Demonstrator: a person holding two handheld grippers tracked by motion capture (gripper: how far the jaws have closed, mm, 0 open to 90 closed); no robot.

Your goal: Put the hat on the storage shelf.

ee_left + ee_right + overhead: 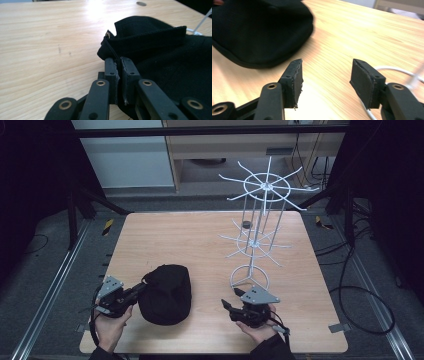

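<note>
Now, from the high view, a black cap (165,294) lies on the wooden table (200,245), toward seven o'clock of its middle. The left gripper (137,291) reaches it from nine o'clock and is pinched on the cap's edge. The right gripper (226,306) rests at about five o'clock of the table, apart from the cap, just below the round base of a white wire rack (257,237). A small dark disc (246,224) lies on the table near the rack, toward twelve o'clock.

In the left gripper view, the jaws are pressed together on a fold of the cap (160,57); a small brass eyelet (107,35) sits on the fabric.

In the right gripper view, the jaws stand wide apart with nothing between them, and the cap (259,32) is at ten o'clock. No writing can be read on anything.
</note>
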